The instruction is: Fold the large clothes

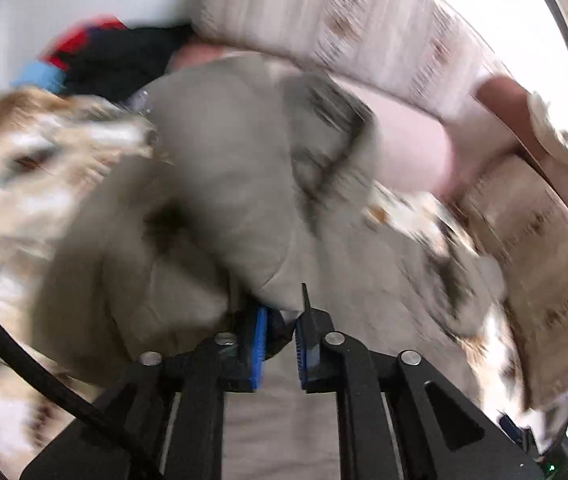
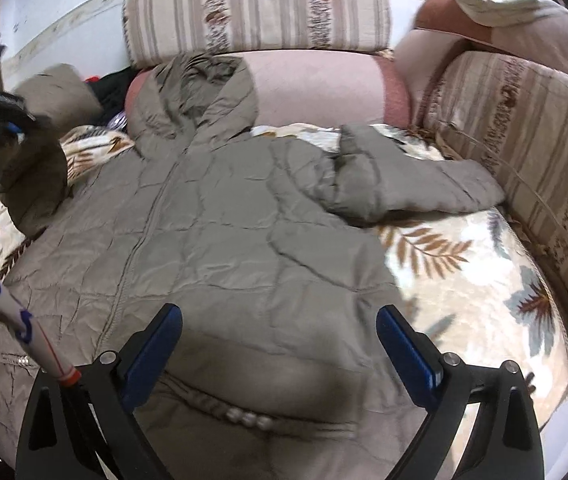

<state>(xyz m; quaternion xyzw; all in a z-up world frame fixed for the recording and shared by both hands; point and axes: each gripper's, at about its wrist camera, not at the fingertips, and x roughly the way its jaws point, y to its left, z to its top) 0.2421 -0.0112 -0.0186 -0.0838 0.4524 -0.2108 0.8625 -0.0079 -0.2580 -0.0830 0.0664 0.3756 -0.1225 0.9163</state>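
Tongs of the right gripper (image 2: 280, 344) hang spread above the hem of the grey jacket (image 2: 220, 216); its zip runs away toward the hood by the striped cushion (image 2: 260, 8); left gripper (image 1: 280, 350) pinches a sleeve (image 1: 220, 184), lifted at the jacket's left; only the right view shows the whole jacket on the leaf-print cover (image 2: 463, 280).

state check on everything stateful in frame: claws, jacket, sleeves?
left claw: shut on jacket fabric, view motion-blurred
right claw: open, empty, above the jacket's lower part
jacket: spread on the floral cover, front up, front closed
right-side sleeve: lying flat, angled outward
left-side sleeve: lifted off the cover
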